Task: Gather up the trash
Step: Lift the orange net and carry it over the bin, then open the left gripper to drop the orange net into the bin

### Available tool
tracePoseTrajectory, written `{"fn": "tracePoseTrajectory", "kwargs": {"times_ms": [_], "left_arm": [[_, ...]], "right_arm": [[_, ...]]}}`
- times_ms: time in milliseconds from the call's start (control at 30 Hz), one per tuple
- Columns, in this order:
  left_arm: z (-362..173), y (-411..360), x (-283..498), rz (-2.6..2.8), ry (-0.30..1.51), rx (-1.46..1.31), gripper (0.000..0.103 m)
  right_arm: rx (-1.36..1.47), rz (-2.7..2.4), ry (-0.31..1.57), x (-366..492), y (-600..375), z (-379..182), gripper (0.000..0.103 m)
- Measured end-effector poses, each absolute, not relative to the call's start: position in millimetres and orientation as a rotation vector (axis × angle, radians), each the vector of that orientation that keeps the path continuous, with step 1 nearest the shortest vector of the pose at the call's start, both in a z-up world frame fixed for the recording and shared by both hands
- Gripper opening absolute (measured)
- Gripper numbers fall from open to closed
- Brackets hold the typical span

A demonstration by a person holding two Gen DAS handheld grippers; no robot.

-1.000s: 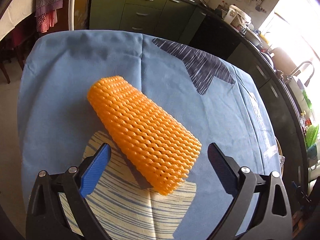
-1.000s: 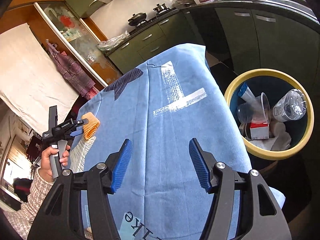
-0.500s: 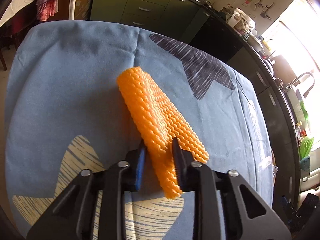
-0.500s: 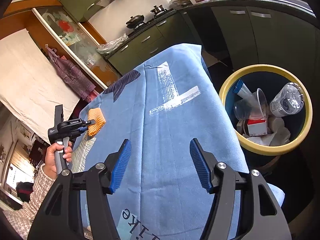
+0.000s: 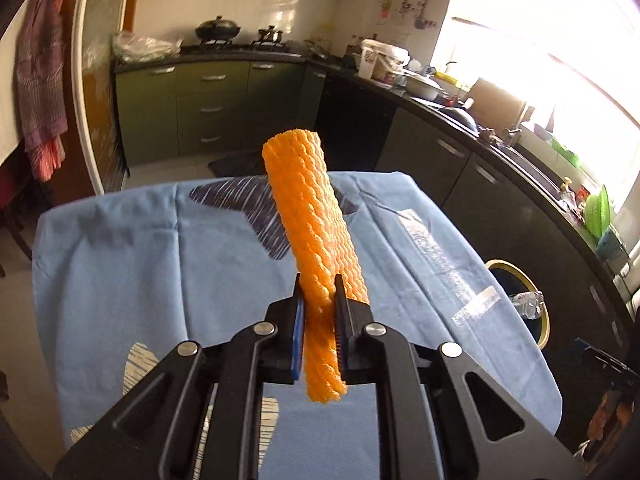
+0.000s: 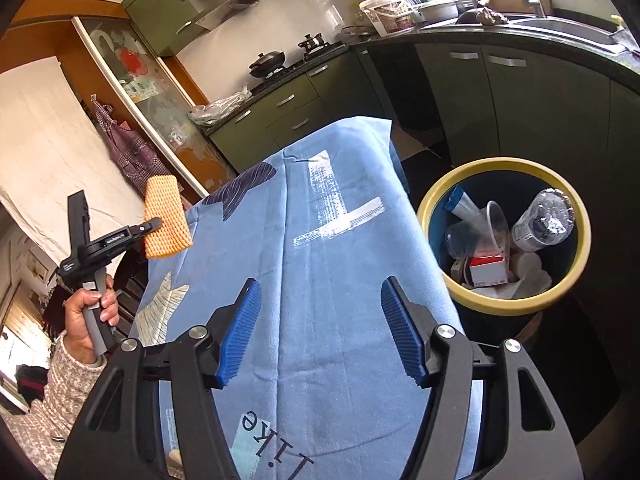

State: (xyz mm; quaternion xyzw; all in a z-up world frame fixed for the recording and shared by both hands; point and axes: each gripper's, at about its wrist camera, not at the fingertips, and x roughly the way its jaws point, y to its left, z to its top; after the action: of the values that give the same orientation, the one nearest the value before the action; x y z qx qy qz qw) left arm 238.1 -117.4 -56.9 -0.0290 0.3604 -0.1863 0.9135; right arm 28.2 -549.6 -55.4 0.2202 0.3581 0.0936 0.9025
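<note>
My left gripper (image 5: 319, 292) is shut on an orange foam net sleeve (image 5: 312, 224) and holds it upright in the air above the blue tablecloth (image 5: 140, 272). The sleeve also shows in the right wrist view (image 6: 165, 216), raised at the table's left side in the left gripper (image 6: 154, 225). My right gripper (image 6: 320, 320) is open and empty above the near part of the cloth (image 6: 332, 264). A yellow-rimmed trash bin (image 6: 504, 308) stands on the floor right of the table; its rim shows in the left wrist view (image 5: 516, 272).
The bin holds plastic cups, a crushed bottle (image 6: 544, 220), a red-and-white carton (image 6: 486, 270) and paper. Green kitchen cabinets (image 5: 208, 108) and a dark counter (image 5: 460, 112) run behind and to the right of the table. A chequered cloth (image 5: 40, 80) hangs at the left.
My left gripper closed on the orange sleeve and lifted it off the cloth into the air, tilting it upright. My right gripper stayed open and barely moved.
</note>
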Motion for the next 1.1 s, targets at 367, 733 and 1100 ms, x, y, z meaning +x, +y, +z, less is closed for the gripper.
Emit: {"fn": "tracePoseTrajectory", "kwargs": {"times_ms": [367, 733, 1100], "left_arm": [[-11.7, -286.6, 169.0, -0.737, 0.600, 0.162, 0.013], [-93.8, -471.7, 202.1, -0.874, 0.819, 0.284, 0.013], [-157.0, -539.9, 224.3, -0.787, 0.980, 0.392, 0.043]], "right_arm": [[0.447, -0.079, 0.649, -39.5, -620.8, -42.2, 0.064], [0.553, -0.223, 0.587, -105.4, -693.2, -59.2, 0.065], [0.625, -0.217, 0.589, -121.5, -719.1, -78.4, 0.066]]}}
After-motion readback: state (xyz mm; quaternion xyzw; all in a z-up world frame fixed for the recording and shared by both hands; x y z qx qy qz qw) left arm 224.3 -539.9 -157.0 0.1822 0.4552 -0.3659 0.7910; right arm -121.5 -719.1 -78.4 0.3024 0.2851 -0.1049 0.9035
